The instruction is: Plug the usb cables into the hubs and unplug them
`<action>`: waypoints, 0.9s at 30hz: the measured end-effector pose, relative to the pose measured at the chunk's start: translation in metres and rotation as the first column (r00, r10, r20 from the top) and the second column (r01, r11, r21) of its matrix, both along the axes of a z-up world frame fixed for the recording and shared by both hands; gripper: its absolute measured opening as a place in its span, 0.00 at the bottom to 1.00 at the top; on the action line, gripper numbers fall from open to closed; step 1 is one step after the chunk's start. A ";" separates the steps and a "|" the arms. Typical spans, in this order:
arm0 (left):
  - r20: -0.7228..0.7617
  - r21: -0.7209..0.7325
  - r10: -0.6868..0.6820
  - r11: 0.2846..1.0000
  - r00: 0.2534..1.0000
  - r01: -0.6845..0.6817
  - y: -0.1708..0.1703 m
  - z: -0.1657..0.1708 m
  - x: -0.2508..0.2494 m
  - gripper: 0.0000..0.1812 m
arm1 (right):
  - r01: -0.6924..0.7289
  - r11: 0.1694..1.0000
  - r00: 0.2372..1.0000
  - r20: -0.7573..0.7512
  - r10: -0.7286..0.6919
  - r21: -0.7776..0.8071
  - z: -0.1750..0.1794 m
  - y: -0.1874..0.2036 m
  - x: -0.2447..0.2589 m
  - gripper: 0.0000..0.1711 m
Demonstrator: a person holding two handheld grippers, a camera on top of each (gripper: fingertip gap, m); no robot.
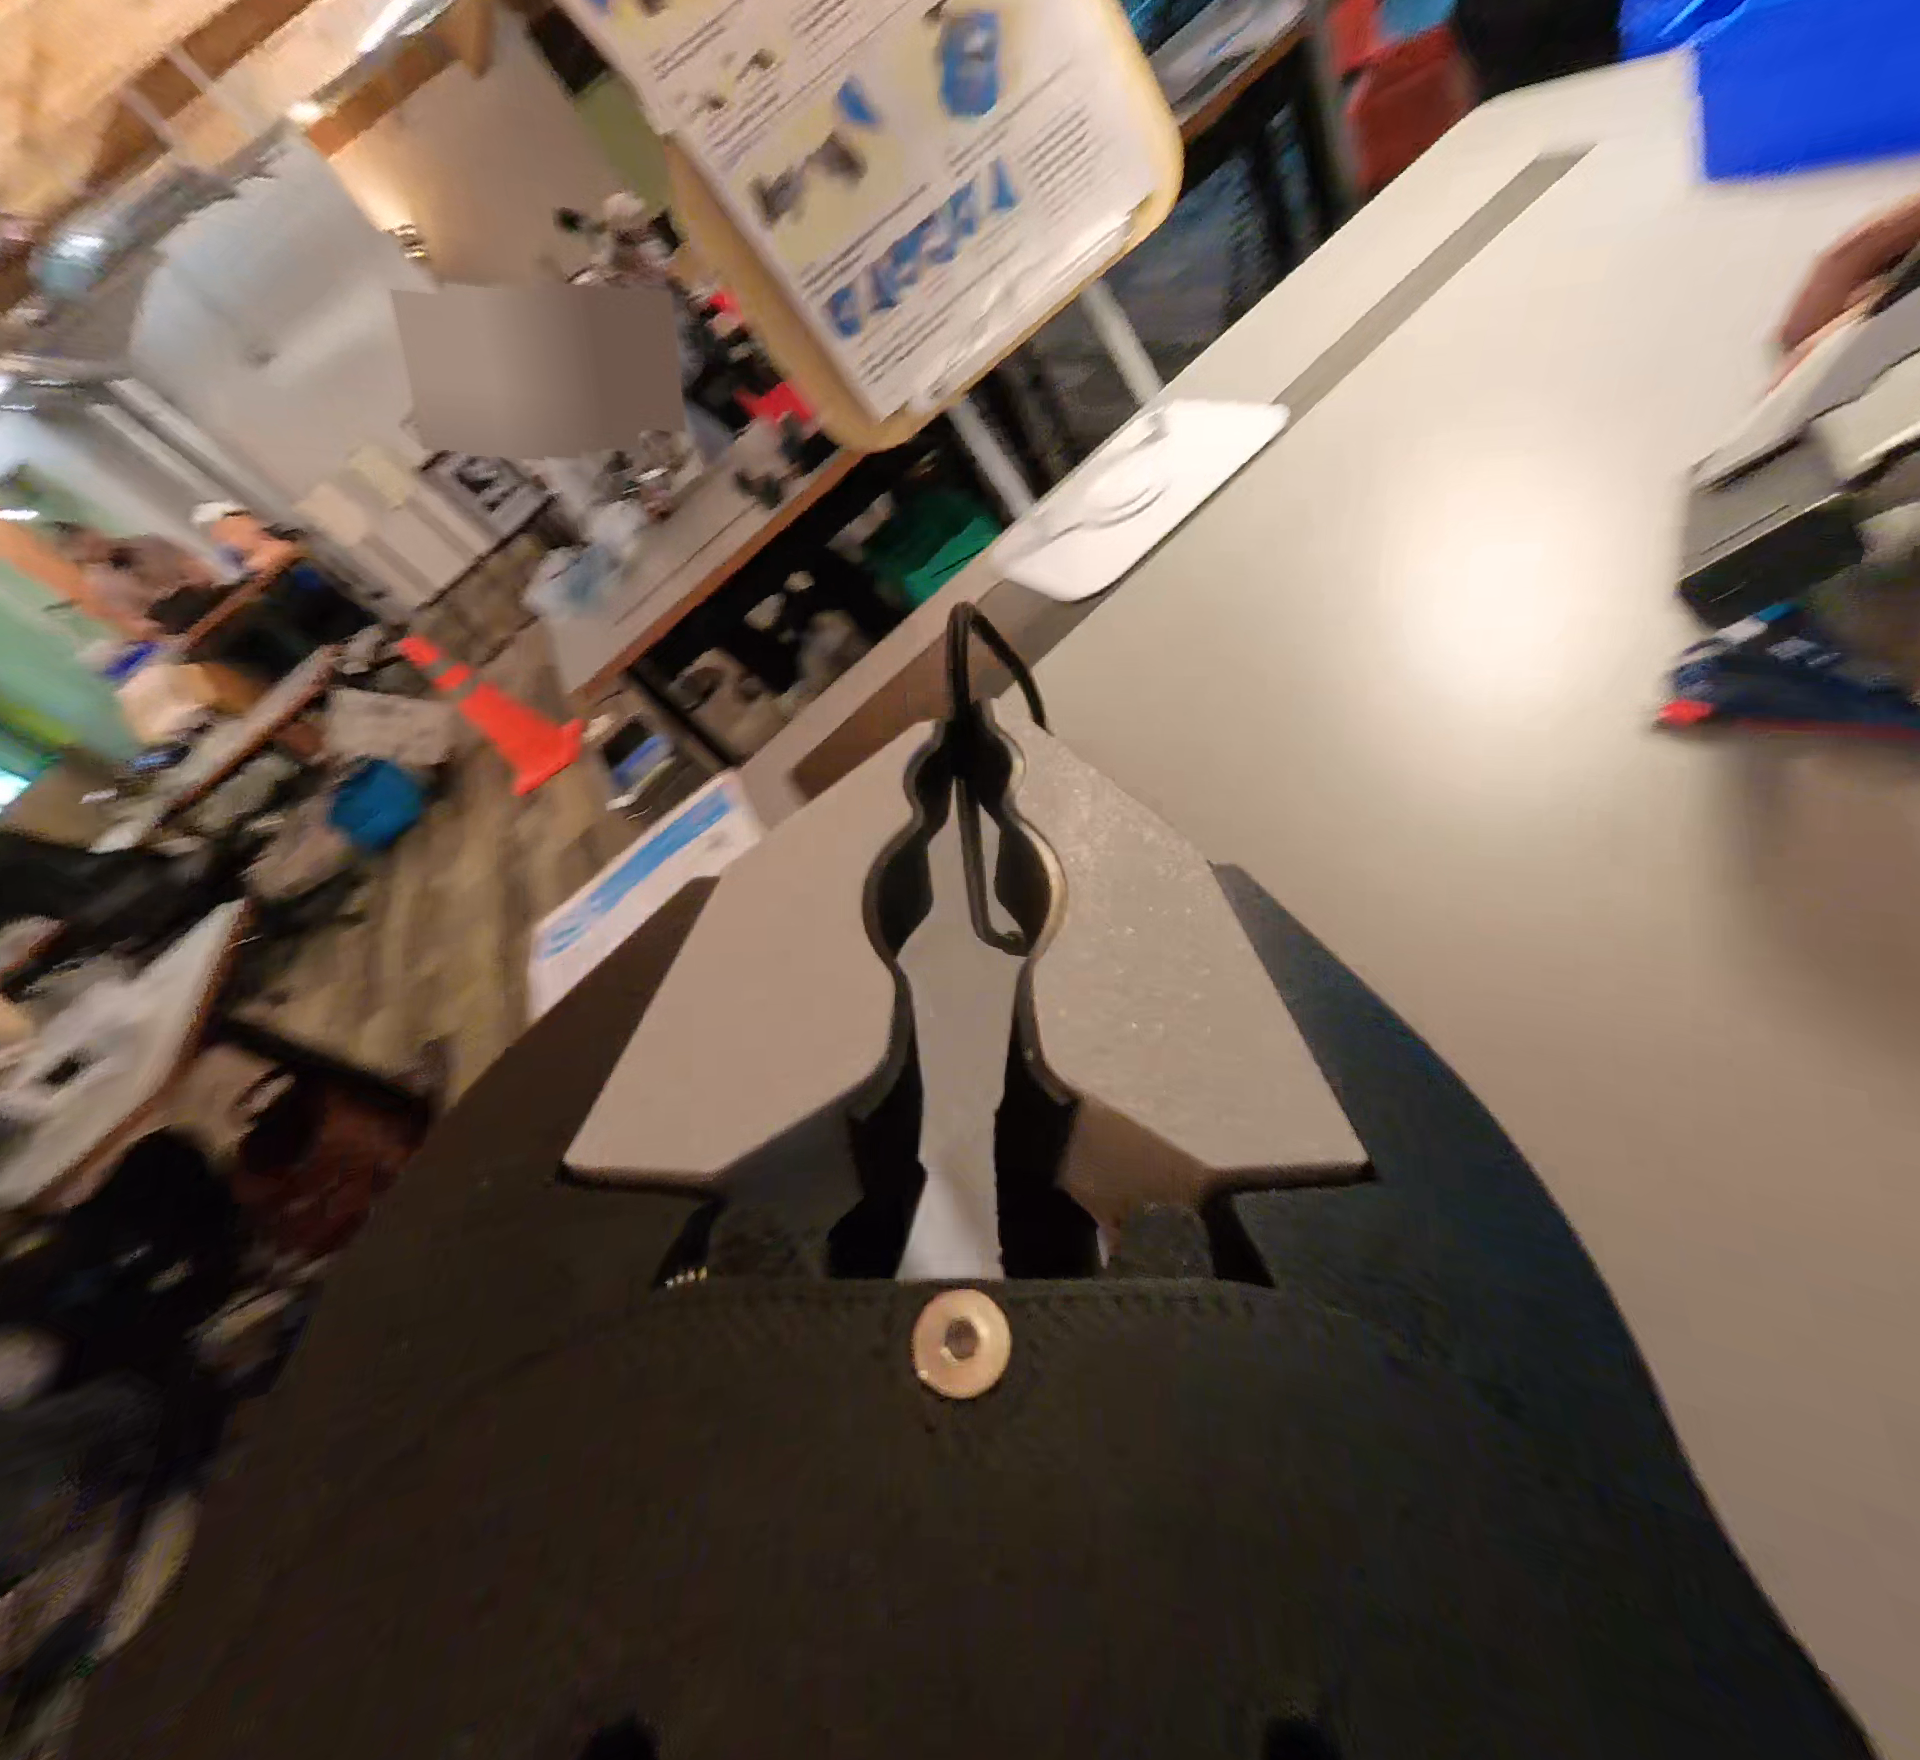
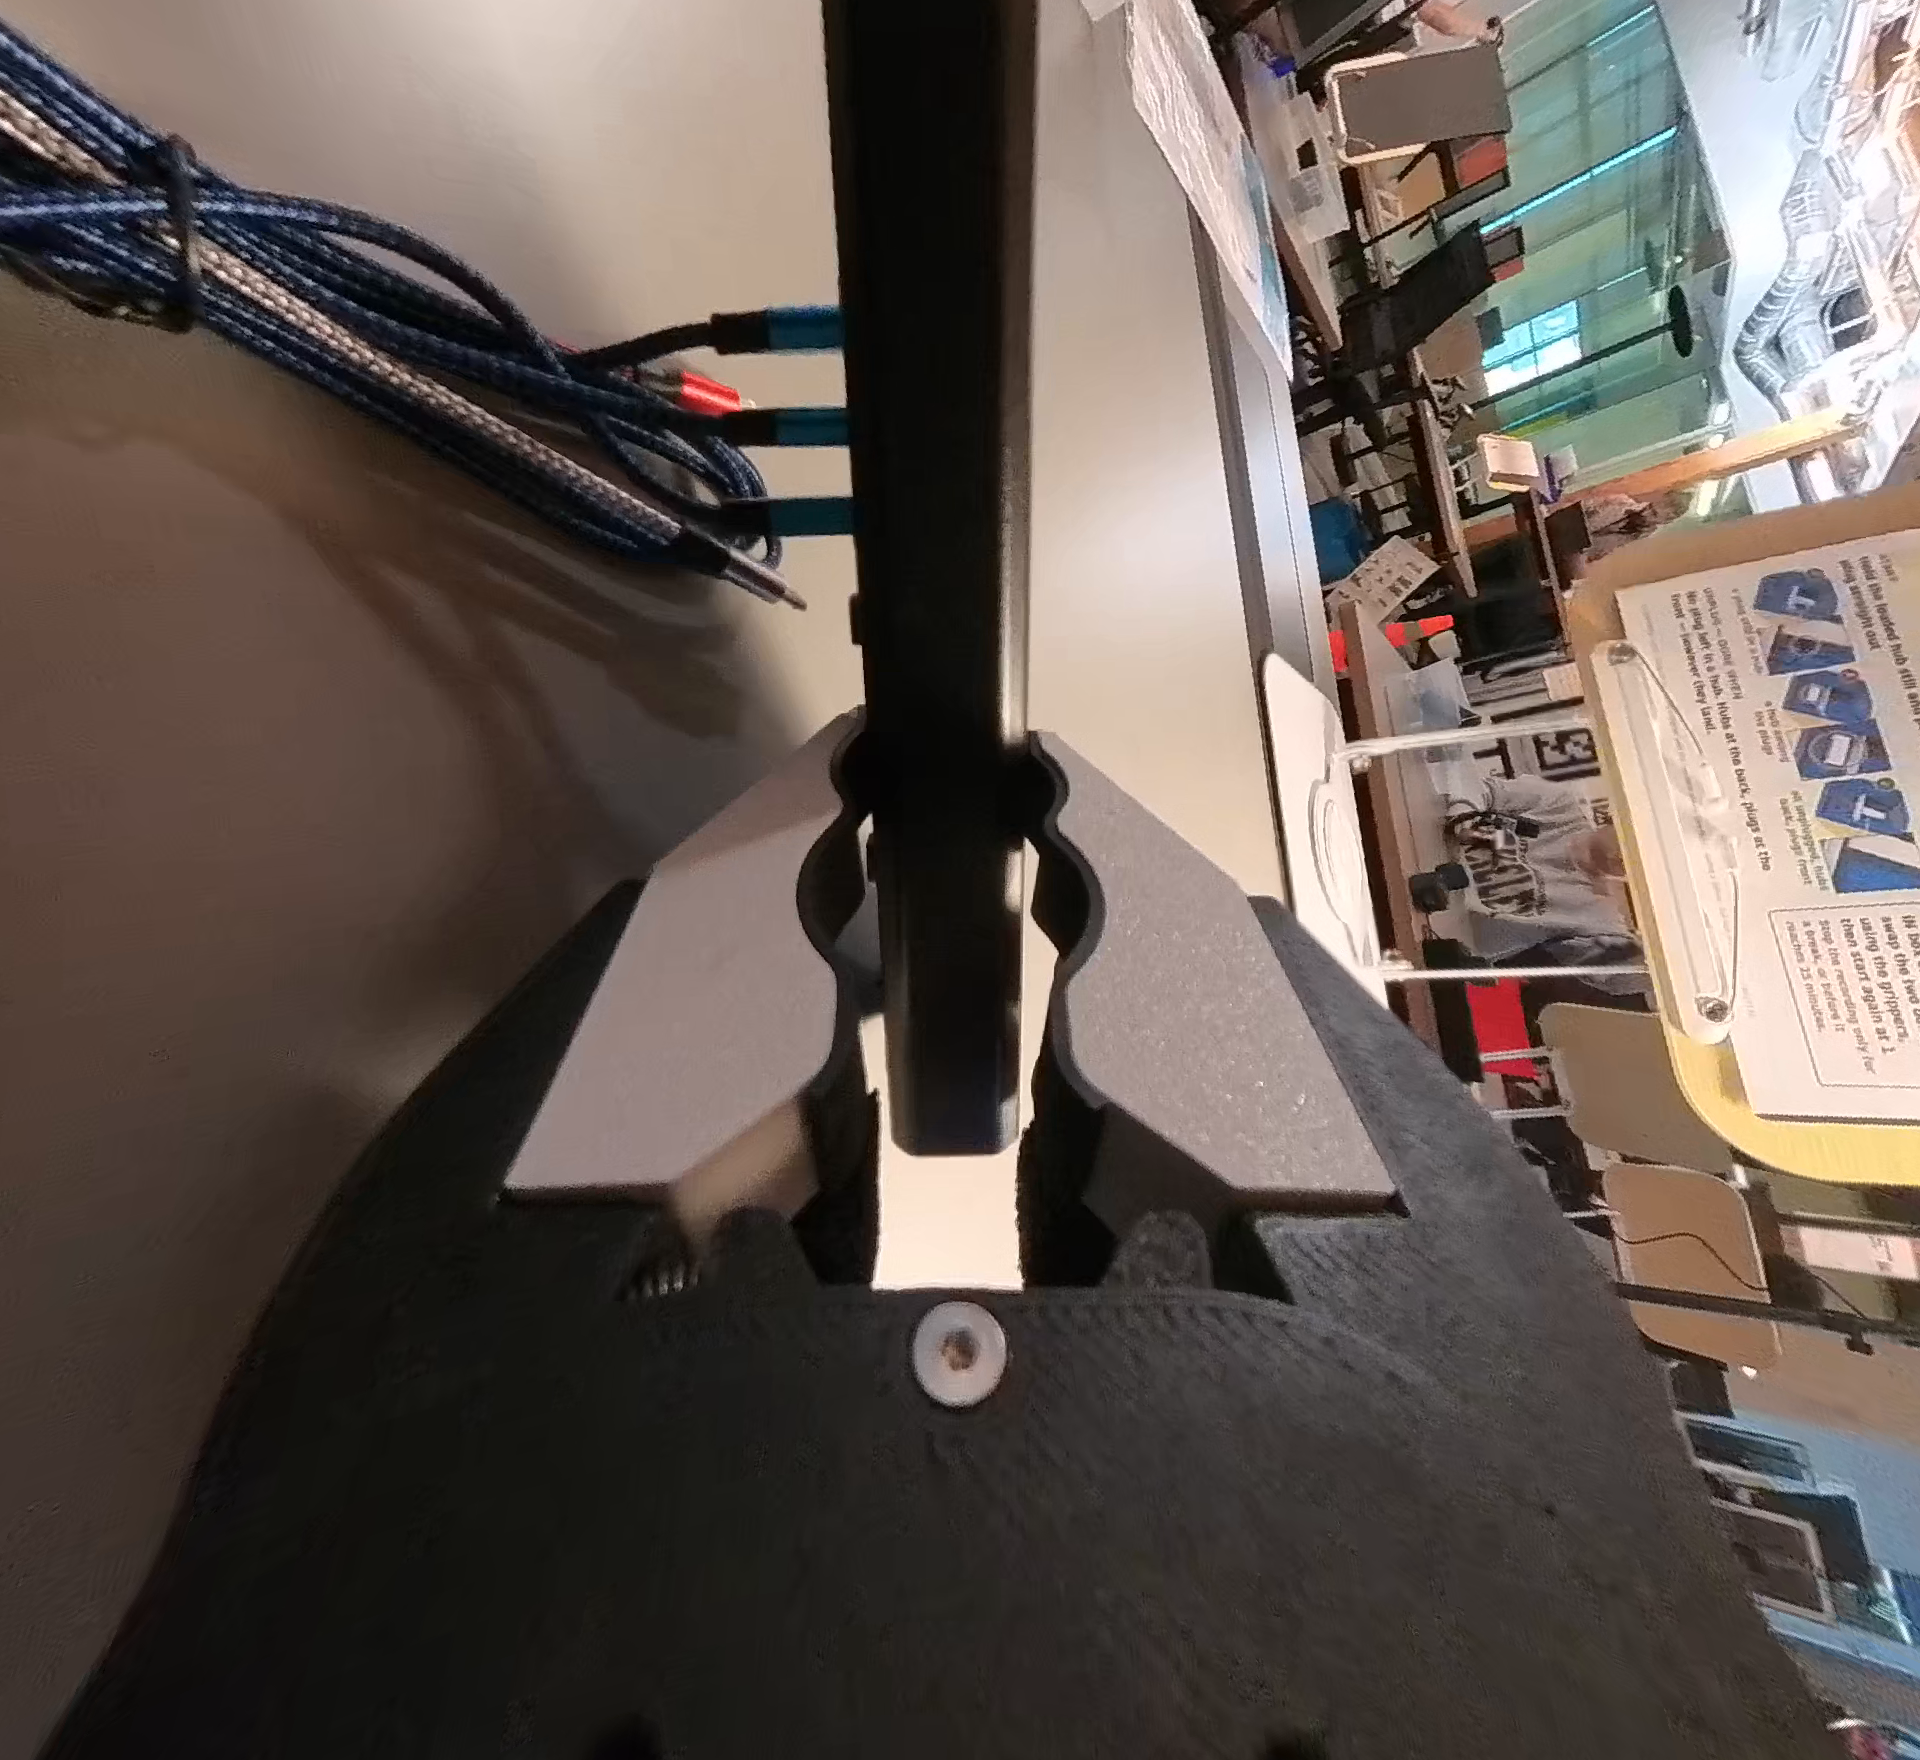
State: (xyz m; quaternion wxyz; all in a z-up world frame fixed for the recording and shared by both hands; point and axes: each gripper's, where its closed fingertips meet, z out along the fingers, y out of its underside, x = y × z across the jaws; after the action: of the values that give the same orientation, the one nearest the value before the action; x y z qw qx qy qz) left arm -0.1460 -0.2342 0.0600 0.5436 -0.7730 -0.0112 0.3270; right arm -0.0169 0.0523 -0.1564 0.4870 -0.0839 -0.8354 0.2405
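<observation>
My right gripper (image 2: 940, 765) is shut on a long black hub (image 2: 925, 360) and holds it on edge over the table. Three blue plugs (image 2: 810, 427) sit in the hub's left side. A red plug (image 2: 707, 391) and a grey plug (image 2: 748, 578) hang loose beside it. The blue braided cables (image 2: 312, 287) are bundled by a black tie (image 2: 177, 235). My left gripper (image 1: 961, 744) is shut on a thin black wire tie (image 1: 977, 671) that curls out past its tips. The hub (image 1: 1766, 547) and the cables (image 1: 1787, 682) also show blurred at the right of the left wrist view.
A grey table (image 1: 1455, 879) lies under both grippers. An instruction sheet on a stand (image 1: 883, 100) stands at the table's far edge on a clear base (image 1: 1143, 484); the sheet also shows in the right wrist view (image 2: 1766, 827). A blue bin (image 1: 1787, 27) sits far right. A hand (image 1: 1849, 276) is above the hub. The grippers' ends are close to 40 cm from one another.
</observation>
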 end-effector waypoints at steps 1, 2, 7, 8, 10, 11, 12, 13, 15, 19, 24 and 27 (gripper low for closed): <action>0.048 0.025 -0.048 0.999 0.998 0.047 0.017 -0.005 0.008 0.02 | 0.002 1.000 1.000 0.008 -0.002 0.000 0.000 0.003 0.001 0.15; 0.103 0.056 -0.099 0.994 0.990 0.093 0.033 -0.012 0.015 0.03 | 0.005 1.000 1.000 0.016 -0.005 0.000 0.000 0.006 0.002 0.15; 0.417 0.209 -0.304 0.949 0.856 0.235 0.109 -0.066 0.039 0.03 | 0.014 1.000 0.997 0.075 -0.012 -0.028 -0.002 0.023 0.011 0.15; 0.468 0.222 -0.320 0.945 0.824 0.240 0.121 -0.079 0.040 0.03 | 0.017 0.999 0.996 0.088 -0.014 -0.038 -0.003 0.027 0.013 0.15; 0.548 0.220 -0.317 0.947 0.774 0.233 0.139 -0.108 0.038 0.03 | 0.027 0.998 0.994 0.110 -0.020 -0.057 -0.004 0.034 0.016 0.15; 0.579 0.201 -0.296 0.955 0.759 0.219 0.145 -0.122 0.035 0.03 | 0.031 0.997 0.993 0.119 -0.023 -0.067 -0.004 0.037 0.017 0.15; 0.606 0.184 -0.275 0.961 0.747 0.205 0.149 -0.134 0.031 0.03 | 0.034 0.996 0.992 0.128 -0.024 -0.076 -0.004 0.040 0.018 0.15; 0.628 0.169 -0.257 0.966 0.735 0.194 0.152 -0.144 0.028 0.03 | 0.037 0.996 0.991 0.134 -0.026 -0.084 -0.005 0.042 0.019 0.15; 0.664 0.146 -0.237 0.971 0.709 0.188 0.154 -0.160 0.025 0.04 | 0.044 0.995 0.989 0.144 -0.030 -0.095 -0.005 0.047 0.019 0.15; 0.695 0.042 -0.160 0.982 0.701 0.182 0.150 -0.190 0.018 0.03 | 0.048 0.993 0.988 0.153 -0.031 -0.109 -0.006 0.050 0.018 0.15; 0.664 -0.144 -0.051 0.970 0.746 0.195 0.138 -0.222 0.015 0.14 | 0.052 0.992 0.987 0.158 -0.033 -0.112 -0.006 0.050 0.018 0.15; 0.548 -0.197 0.004 0.972 0.836 0.125 0.132 -0.217 0.000 0.22 | 0.056 0.991 0.986 0.165 -0.036 -0.120 -0.006 0.050 0.018 0.15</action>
State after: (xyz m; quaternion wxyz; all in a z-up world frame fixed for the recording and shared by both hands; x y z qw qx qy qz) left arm -0.1464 -0.1018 -0.1570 0.4370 -0.8903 -0.1037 0.0755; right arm 0.0009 0.1028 -0.1625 0.4165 -0.1527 -0.8536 0.2730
